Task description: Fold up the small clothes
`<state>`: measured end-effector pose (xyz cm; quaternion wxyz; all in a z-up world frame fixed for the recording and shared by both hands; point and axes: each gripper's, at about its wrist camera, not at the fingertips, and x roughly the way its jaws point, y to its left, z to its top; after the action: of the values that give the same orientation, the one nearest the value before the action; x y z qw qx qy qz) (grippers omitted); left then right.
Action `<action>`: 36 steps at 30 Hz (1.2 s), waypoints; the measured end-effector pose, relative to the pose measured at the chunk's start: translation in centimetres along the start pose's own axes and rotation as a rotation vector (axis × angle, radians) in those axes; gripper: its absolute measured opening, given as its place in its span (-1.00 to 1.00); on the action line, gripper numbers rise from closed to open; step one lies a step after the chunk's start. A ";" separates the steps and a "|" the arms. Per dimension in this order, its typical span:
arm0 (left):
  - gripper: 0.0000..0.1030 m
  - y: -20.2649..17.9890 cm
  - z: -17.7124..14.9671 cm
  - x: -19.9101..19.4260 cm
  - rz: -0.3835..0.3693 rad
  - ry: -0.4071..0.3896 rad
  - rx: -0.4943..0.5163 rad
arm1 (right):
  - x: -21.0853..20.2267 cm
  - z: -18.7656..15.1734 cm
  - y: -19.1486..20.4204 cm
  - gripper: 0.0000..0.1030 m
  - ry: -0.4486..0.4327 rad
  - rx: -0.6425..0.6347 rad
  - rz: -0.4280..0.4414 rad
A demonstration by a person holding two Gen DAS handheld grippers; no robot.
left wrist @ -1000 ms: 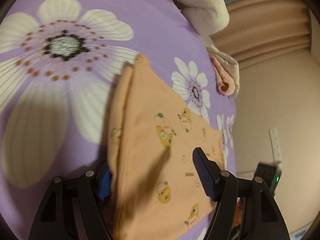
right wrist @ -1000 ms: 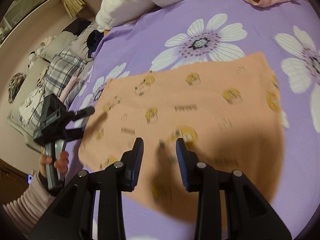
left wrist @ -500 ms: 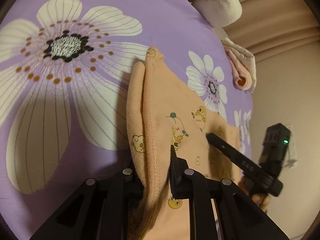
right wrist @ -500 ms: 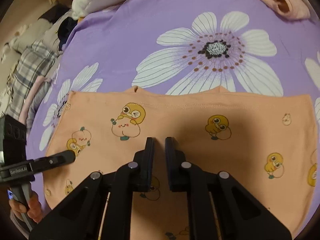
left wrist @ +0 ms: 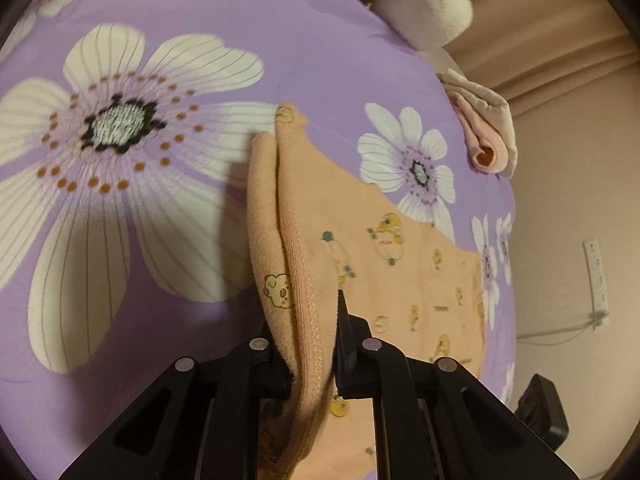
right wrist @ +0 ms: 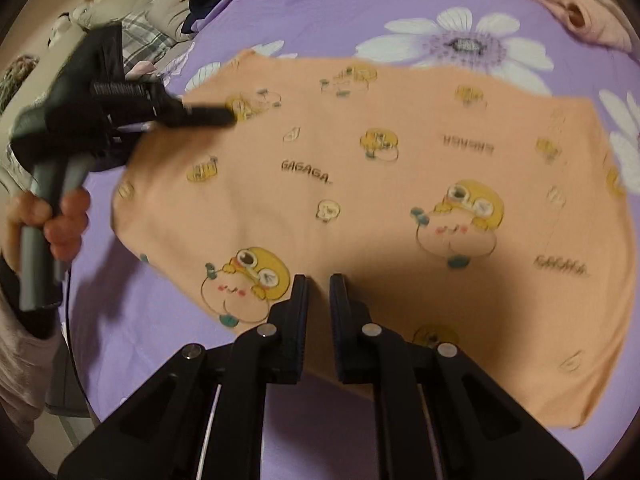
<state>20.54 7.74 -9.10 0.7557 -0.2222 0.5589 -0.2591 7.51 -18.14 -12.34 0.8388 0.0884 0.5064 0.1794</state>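
An orange garment with yellow cartoon prints (right wrist: 380, 184) lies on a purple flowered bedsheet (right wrist: 320, 12). My left gripper (left wrist: 312, 344) is shut on the garment's hemmed edge (left wrist: 304, 264), which stands up in a fold between the fingers. In the right wrist view the left gripper (right wrist: 216, 116) is at the garment's far left corner. My right gripper (right wrist: 319, 296) is shut on the garment's near edge, with the cloth lifted and pulled taut between both grippers.
A rolled pink cloth (left wrist: 486, 136) lies at the bed's far edge, also in the right wrist view (right wrist: 580, 16). A white blanket (left wrist: 420, 8) lies behind it. Plaid and dark clothes (right wrist: 152, 28) are piled beyond the bed. A wall outlet (left wrist: 596, 276) is on the right.
Both grippers closed on the garment a second ago. Since then they have lifted its edges, and the cloth has swung up and spread across the right wrist view.
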 end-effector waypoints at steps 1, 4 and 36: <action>-0.80 -0.9 0.0 -0.3 0.009 -0.007 0.020 | -0.3 0.0 -0.3 -0.78 -0.010 0.010 0.015; -0.81 -3.1 0.0 -1.0 0.038 -0.025 0.069 | -1.6 0.2 -1.3 -0.78 -0.039 0.066 0.066; -0.09 -22.5 -7.9 11.4 0.117 0.253 0.454 | -10.5 -6.5 -19.4 -0.23 -0.388 0.728 0.324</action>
<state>12.51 -17.17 -5.57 0.7239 0.0197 0.5885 -0.3595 1.42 -40.31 -13.25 0.7936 0.4883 0.3494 0.0987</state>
